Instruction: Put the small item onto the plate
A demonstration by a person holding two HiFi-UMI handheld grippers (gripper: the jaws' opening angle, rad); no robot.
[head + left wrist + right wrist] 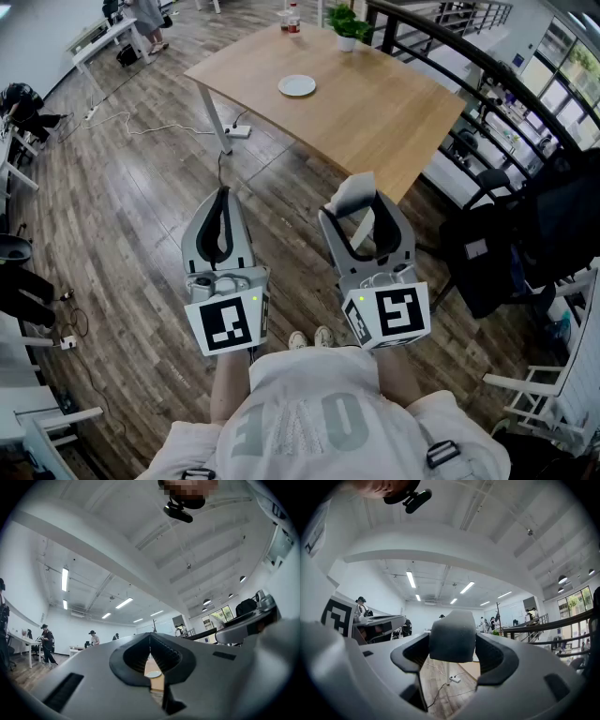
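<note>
The left gripper (222,202) has its fingers clenched together on nothing. Farther off, the white plate (296,86) sits on the wooden table (375,117). The right gripper (362,214) has its fingers grasping the small grey item (353,194), held in the air well apart from the plate.

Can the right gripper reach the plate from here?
Probably not yet. The right gripper, holding a grey item, hangs over floor, well short of the plate on the table. Nothing blocks the way.

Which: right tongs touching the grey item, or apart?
Touching. Right gripper view: the right tongs clamp the grey item on both sides, no gap.
</note>
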